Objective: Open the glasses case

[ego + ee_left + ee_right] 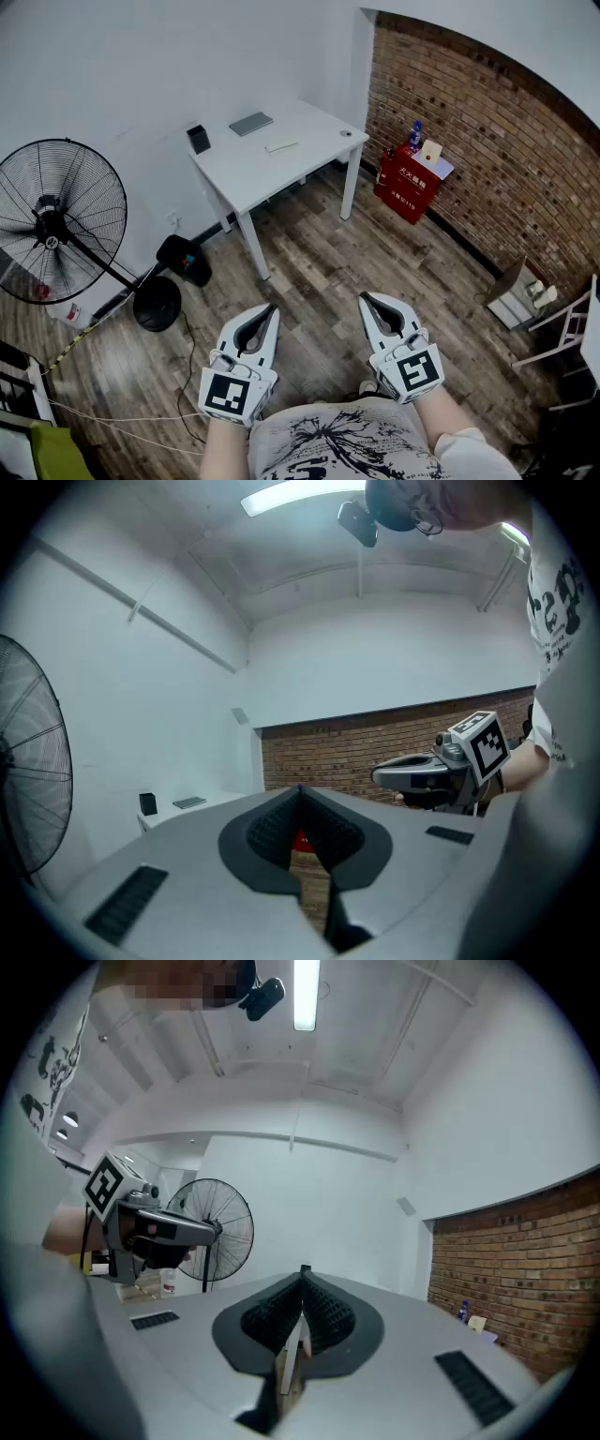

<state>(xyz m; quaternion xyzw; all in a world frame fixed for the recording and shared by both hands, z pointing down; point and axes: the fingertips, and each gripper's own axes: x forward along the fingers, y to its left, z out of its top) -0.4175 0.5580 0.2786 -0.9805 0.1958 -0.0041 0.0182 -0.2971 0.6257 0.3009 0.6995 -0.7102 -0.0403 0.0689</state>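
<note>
The left gripper [270, 309] and right gripper [367, 300] are held level above the wood-plank floor [319, 262], each with its jaws closed together on nothing. Open floor separates them from the white table [272, 178], set well ahead by the wall. A pedestal fan [56, 220] and a black bag [185, 260] are seen at left, and a red box [405, 183] against the brick wall [487, 141]. A pale oblong [281, 145] on the table is possibly the glasses case, which cannot be confirmed.

Open wood floor [319, 272] ahead, white table [319, 127] beyond, standing fan [52, 225] left, red box [405, 183] right
</note>
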